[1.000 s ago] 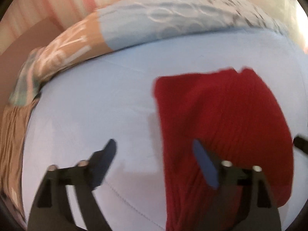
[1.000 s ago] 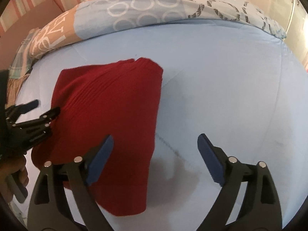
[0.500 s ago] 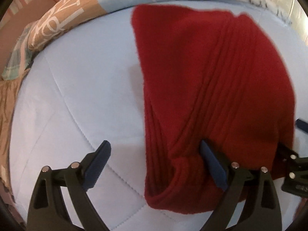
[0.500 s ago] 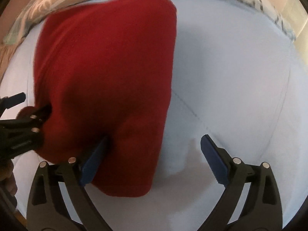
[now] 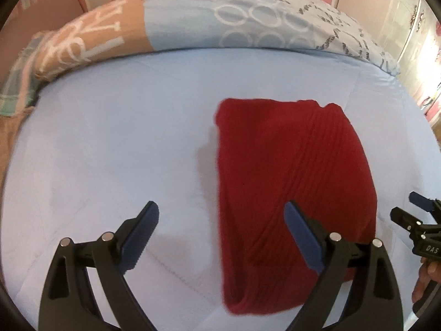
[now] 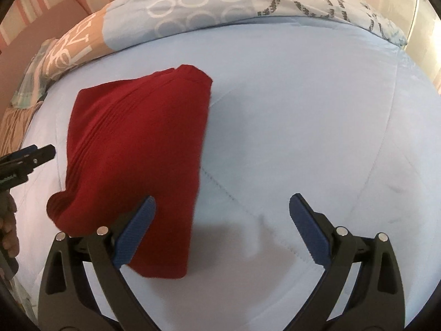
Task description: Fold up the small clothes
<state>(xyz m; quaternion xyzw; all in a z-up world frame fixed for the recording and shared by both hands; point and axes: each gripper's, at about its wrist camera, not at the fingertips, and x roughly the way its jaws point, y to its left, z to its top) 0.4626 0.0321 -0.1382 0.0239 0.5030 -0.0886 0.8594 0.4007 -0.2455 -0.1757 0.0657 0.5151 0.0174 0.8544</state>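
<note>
Both grippers back above bedspread [image 5: 110, 143]

Two wrist views, seemingly close above, sharing red garment [image 5: 292, 182] [image 6: 137, 149].

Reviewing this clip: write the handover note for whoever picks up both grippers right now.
Left gripper: open, empty, its right finger over the red knit garment, no grip.
Right gripper: open, empty, its left finger over the garment's near edge.
The garment lies folded into a compact rectangle on the light blue bedsheet, with a patterned duvet behind it.
Done: the garment looks folded and released.
Left: check the fold is neat, probably a final tidy or setting it aside; no other clothes in view.
</note>
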